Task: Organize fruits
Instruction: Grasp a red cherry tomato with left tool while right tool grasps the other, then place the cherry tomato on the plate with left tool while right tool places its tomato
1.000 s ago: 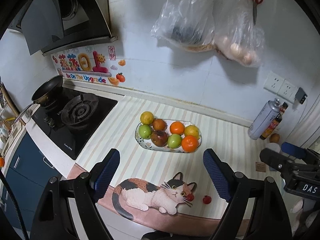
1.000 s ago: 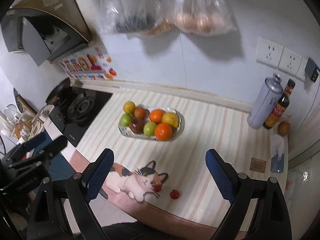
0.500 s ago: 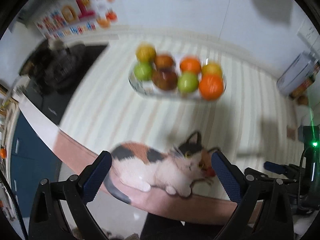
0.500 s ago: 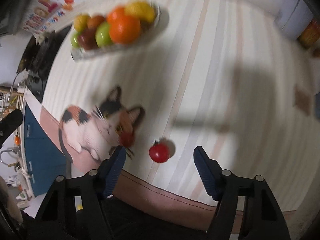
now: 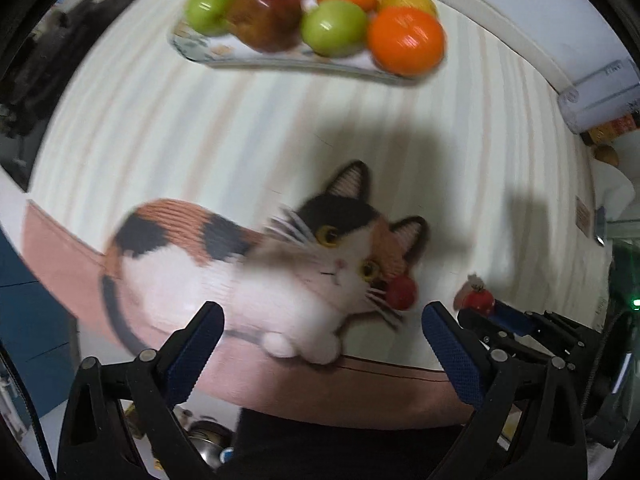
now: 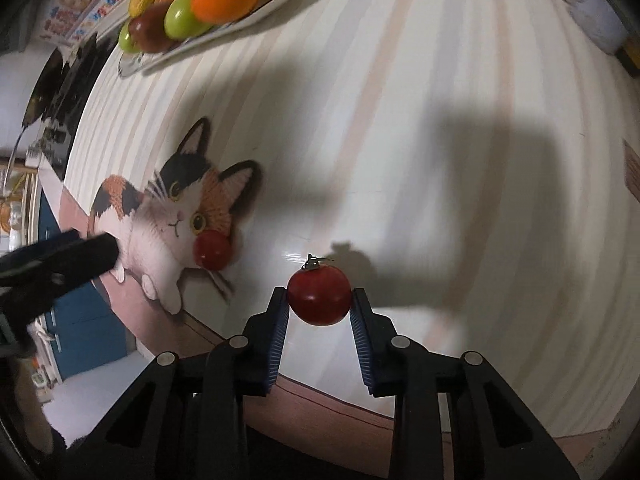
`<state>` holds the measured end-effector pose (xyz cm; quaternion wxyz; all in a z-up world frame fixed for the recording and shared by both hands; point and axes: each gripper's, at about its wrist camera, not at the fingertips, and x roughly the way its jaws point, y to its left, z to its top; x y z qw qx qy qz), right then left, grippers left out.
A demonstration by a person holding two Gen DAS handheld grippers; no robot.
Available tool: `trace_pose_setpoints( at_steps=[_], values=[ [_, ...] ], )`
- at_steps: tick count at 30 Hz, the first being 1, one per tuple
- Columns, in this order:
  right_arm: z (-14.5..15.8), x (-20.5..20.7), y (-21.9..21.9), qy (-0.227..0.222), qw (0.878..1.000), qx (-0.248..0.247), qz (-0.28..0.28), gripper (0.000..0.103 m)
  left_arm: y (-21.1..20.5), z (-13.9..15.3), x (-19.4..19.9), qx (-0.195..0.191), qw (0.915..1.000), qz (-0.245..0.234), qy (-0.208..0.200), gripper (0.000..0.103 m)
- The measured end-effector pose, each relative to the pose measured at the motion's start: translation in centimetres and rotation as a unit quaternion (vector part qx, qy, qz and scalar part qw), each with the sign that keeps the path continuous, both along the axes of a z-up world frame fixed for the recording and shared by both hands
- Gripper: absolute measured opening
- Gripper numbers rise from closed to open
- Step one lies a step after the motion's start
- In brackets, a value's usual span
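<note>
Item: right tongs (image 6: 319, 300), changed within the last 1 second from wide and high above the surface (image 6: 440, 80) to low at its near edge, narrowed onto tomato 1 (image 6: 319, 295), both blue pads (image 6: 280, 320) touching its sides. Tomato 1: small, red, dry stem cap on top, sitting on or just above the striped mat; contact with the mat cannot be told. In the left view the same tomato (image 5: 480, 302) shows at the right tongs' tip. Meaning for the task, as a judgement: pick-up of the 1st loose fruit looks secured or nearly so; lift and carry to the plate (image 5: 280, 62) not yet done. Item: tomato 2 (image 6: 212, 251), loose, lying on the printed cat's cheek (image 6: 180, 216), near tomato 1 but apart; also seen from the left (image 5: 401, 293). Item: left tongs (image 5: 320, 344), likewise dropped from high to low over the cat print, jaws wide, holding nothing, tomato 2 ahead and toward the right finger; likely the next target. Item: plate, far side of the surface, well apart from both tomatoes, carrying 8 fruits by the earlier, sharper view: oranges, green, yellow and dark red ones. Pose: right tongs level-to-downward, fingers pointing away from the holder; left tongs tilted down at the mat; left view blurred.
</note>
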<state>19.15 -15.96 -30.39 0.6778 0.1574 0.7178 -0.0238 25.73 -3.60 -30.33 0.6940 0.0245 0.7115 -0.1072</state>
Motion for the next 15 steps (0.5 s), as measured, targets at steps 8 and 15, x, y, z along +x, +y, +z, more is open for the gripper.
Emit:
trace_pose_setpoints(
  at_steps=[8, 15],
  values=[
    [2.4, -1.1, -3.8, -0.012, 0.999, -0.021, -0.045, 0.034, -4.0, -3.2, -0.3, -0.036, 0.9976, -0.041, 0.044, 0.064],
    [3.7, -1.0, -5.0, -0.016, 0.998, -0.025, -0.058, 0.034, -6.6, -5.5, -0.6, -0.025, 0.9949, -0.082, 0.053, 0.023]
  ],
)
